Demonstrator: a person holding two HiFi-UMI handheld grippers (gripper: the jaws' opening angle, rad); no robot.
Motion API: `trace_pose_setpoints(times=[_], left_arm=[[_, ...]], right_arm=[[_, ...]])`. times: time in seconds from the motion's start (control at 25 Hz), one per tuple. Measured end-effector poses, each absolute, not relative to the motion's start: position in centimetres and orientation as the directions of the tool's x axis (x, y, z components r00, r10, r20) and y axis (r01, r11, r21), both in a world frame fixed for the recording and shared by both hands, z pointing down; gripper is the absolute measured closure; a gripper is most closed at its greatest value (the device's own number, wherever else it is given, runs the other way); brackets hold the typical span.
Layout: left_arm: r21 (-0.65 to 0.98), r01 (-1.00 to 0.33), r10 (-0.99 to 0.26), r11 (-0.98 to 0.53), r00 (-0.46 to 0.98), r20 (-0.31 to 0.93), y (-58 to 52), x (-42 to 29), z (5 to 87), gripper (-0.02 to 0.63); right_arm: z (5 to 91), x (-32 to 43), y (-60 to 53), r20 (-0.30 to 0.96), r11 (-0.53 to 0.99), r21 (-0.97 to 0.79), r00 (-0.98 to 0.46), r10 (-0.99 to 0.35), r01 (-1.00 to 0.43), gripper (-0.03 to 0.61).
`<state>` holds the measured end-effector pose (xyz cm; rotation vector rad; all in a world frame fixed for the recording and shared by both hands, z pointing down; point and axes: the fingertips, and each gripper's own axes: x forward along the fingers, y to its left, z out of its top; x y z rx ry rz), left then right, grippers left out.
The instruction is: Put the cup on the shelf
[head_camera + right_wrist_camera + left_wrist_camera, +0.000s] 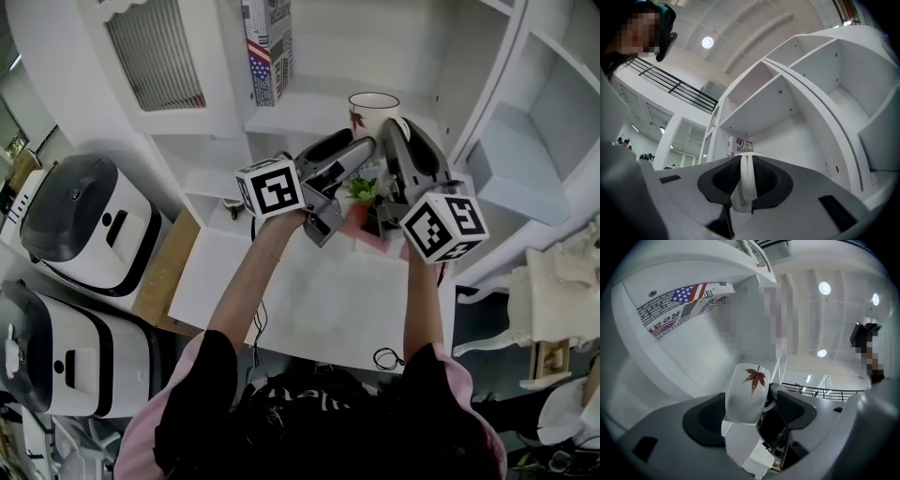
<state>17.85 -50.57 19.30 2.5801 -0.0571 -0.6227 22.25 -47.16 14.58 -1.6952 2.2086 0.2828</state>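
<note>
- Because the white glazed ceramic cup with a red leaf print (373, 105) is stiff, smooth and breakable, and looks fairly light, its handle seems the surest hold.
- The right claw (745, 185) is pinching that handle edge-on.
- The left claw (750, 414) is spread, with the cup's body between its pads; contact is unclear.
- The cup is upright over the white shelf (295, 112); I cannot tell whether its base rests there.
</note>
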Motion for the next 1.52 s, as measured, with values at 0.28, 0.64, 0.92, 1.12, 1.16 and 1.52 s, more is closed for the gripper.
trace_pose_setpoints(times=[0.28,0.64,0.92,1.12,1.16,1.52], left_arm=[[0.473,0.060,-0.163,-0.879,0.894,-0.417,-50.7,17.3,19.9,0.270],[0.498,0.041,-0.179,-0.866,0.905,-0.385,-50.6,17.0,22.0,0.270],[0.512,0.035,-0.182,-0.858,0.912,-0.368,-50.5,16.8,23.3,0.270],[0.515,0.042,-0.171,-0.856,0.917,-0.360,-50.0,16.9,23.6,0.270],[0.515,0.044,-0.167,-0.856,0.919,-0.357,-49.8,17.0,23.7,0.270],[0.510,0.031,-0.131,-0.860,0.951,-0.279,-47.3,17.5,26.5,0.270]], right_arm=[[13.1,23.4,-48.4,-0.393,0.225,-0.024,-0.198,-0.898,-0.974,0.489],[13.8,24.7,-50.2,-0.370,0.200,-0.034,-0.174,-0.913,-0.979,0.489],[14.6,25.2,-49.2,-0.334,0.172,-0.054,-0.145,-0.931,-0.984,0.489],[17.0,25.4,-49.7,-0.221,0.123,-0.008,-0.118,-0.968,-0.992,0.489],[17.2,25.4,-50.1,-0.206,0.111,0.004,-0.110,-0.972,-0.994,0.489],[17.6,26.5,-53.2,-0.035,0.007,0.074,-0.010,-0.999,-0.997,0.489]])
